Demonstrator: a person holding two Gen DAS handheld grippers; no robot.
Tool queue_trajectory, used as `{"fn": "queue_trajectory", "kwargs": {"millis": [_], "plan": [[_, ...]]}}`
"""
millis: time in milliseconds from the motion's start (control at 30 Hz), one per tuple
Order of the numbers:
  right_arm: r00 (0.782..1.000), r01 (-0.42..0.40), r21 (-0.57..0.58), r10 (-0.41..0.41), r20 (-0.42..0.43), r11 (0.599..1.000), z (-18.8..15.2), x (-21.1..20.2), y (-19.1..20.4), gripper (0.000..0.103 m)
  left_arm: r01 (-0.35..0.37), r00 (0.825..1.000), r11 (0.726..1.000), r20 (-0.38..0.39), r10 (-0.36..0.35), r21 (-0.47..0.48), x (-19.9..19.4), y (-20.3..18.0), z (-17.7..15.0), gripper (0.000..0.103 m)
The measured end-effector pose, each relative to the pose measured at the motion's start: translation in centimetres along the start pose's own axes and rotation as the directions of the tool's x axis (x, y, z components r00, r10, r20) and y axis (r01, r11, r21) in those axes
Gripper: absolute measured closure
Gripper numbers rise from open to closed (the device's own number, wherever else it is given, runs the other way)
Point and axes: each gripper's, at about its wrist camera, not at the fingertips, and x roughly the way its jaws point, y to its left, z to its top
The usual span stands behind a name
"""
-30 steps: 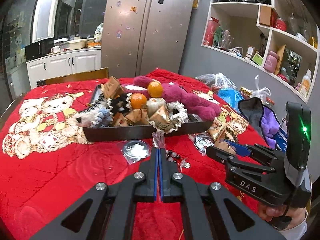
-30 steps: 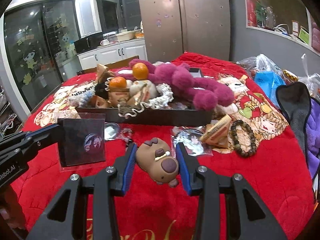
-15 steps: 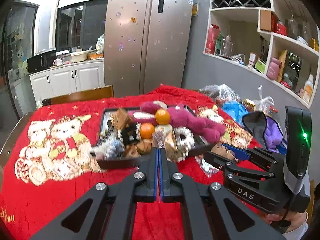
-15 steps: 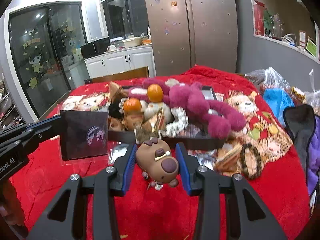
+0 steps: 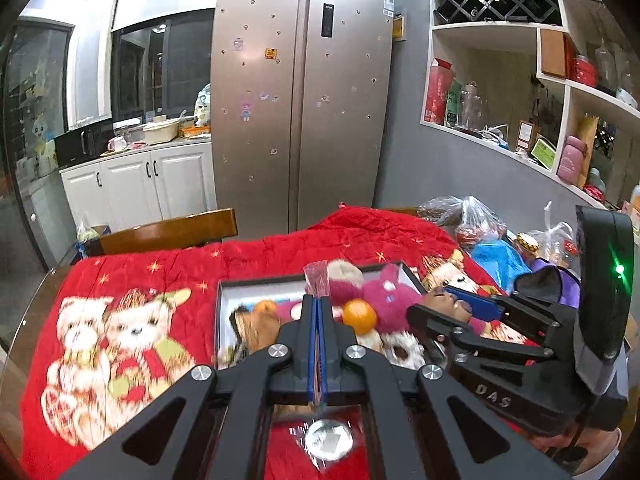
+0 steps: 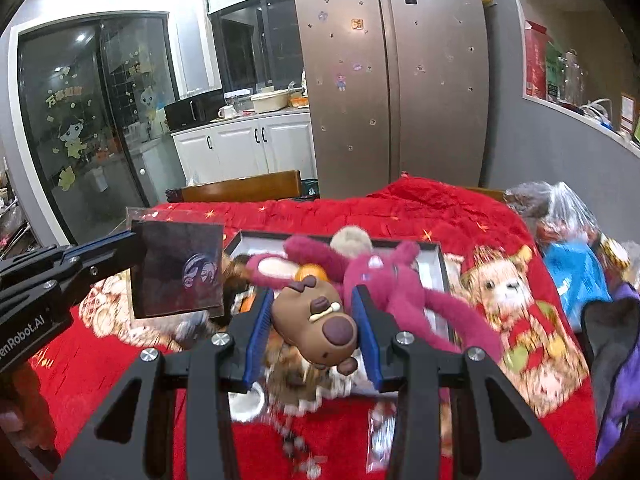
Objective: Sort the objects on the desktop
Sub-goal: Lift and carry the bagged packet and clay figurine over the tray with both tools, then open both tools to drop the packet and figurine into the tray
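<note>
Both grippers are now hanging higher and closer to the dark rectangular tray (image 6: pixel 434 249) than a second ago, when they were low over the cloth in front of it. The left gripper (image 5: pixel 317 312) is pinching a flat dark square card in a clear sleeve (image 6: pixel 178 270) between fully closed blue pads; in the right wrist view that card is hanging just left of the tray's near-left corner. The right gripper (image 6: pixel 314 320) is clamping a brown rubbery capybara toy with a small bone on its snout (image 6: pixel 316 322) at a narrow opening, above the tray's front edge.

The tray is crowded: a magenta plush bear (image 6: pixel 384 284) is sprawling across it with a leg spilling over the right rim, and an orange fruit (image 5: pixel 359 311) is sitting in the middle. Its far-left corner is showing bare pale floor. Left of the tray, the red quilted cloth printed with cartoon bears (image 5: pixel 168 268) is lying open; right of the tray, plastic bags (image 5: pixel 468 216) are crowding the edge.

"DAS" is printed on the right gripper's body, and "enRobot.AI" on the left one's.
</note>
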Motion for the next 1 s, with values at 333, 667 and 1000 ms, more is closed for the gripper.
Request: {"fn": "queue_trajectory", "kwargs": {"millis": [333, 667, 1000], "plan": [[0.999, 0.032, 0.009, -0.031, -0.024, 0.999, 4.5, 8.6, -1.8, 0.062, 0.014, 1.0, 0.999, -0.012, -0.014, -0.04, 8.0, 2.7, 3.0, 0.102], [0.997, 0.048, 0.006, -0.047, -0.063, 0.999, 4.5, 14.0, -3.7, 0.062, -0.059, 0.997, 0.998, -0.048, 0.058, -0.022, 12.8, 4.4, 2.7, 0.102], [0.994, 0.036, 0.014, -0.035, -0.107, 0.999, 3.5, 15.8, -4.4, 0.062, -0.052, 0.995, 0.998, -0.09, 0.049, -0.024, 14.2, 4.7, 1.8, 0.102]]}}
